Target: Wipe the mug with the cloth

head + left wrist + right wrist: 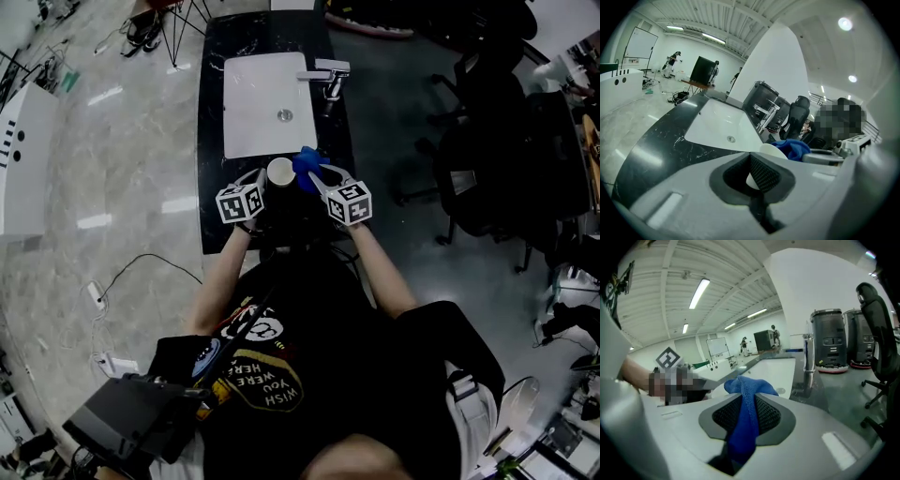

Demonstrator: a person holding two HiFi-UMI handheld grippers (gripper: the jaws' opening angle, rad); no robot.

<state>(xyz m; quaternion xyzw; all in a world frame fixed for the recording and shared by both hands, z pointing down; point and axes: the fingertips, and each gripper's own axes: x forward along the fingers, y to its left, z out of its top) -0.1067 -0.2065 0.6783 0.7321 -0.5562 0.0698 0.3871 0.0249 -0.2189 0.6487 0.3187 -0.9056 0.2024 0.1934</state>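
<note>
What's on and around the counter, counted

One mug (279, 172), one cloth (307, 167), one sink (253, 103), one tap (331, 77), one counter (214, 187), two grey machines (828, 339), and two grippers: the left gripper (260, 183) and the right gripper (319, 180).

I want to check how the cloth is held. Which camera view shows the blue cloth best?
The right gripper view: the cloth fills the centre, pinched between the jaws, weave visible. The head view shows only a small blue patch beside the mug. The left gripper view shows a blue bunch behind the mug's rim.
</note>
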